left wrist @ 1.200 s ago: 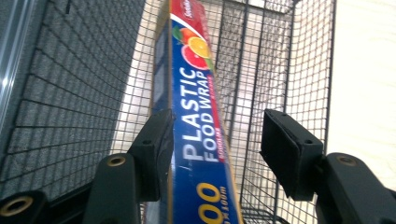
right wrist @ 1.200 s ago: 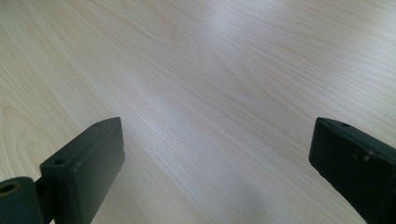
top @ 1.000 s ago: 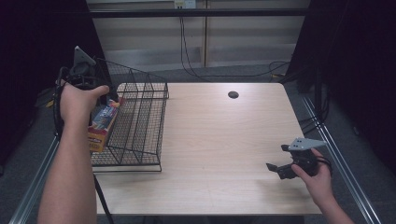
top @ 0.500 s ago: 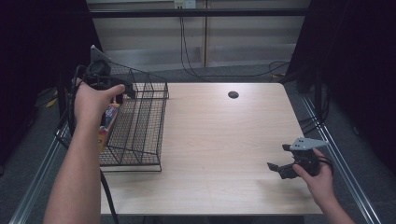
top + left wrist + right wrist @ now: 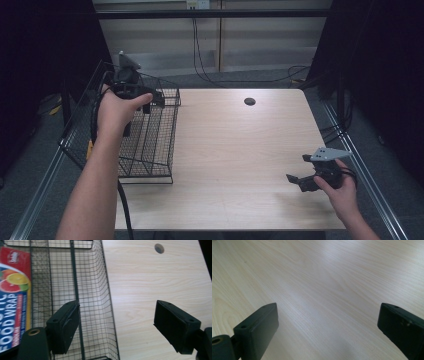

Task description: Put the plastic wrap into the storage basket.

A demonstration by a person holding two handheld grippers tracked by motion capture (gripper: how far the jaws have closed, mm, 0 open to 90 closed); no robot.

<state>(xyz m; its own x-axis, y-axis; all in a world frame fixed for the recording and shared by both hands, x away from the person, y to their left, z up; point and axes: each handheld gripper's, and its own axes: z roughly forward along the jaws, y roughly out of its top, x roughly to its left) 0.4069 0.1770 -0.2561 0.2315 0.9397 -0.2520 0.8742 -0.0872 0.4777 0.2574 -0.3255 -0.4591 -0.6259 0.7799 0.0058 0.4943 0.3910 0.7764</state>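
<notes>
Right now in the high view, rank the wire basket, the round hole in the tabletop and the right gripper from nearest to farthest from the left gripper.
Measured from the left gripper:
1. wire basket: directly under it, at the table's left edge.
2. round hole: to the right, near the far edge of the table.
3. right gripper: at the near right corner, farthest.

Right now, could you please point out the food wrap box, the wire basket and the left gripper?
food wrap box [image 5: 13, 302], left gripper view, printed face.
wire basket [image 5: 150, 145], high view, mesh floor.
left gripper [image 5: 116, 327], left gripper view, between fingertips.
</notes>
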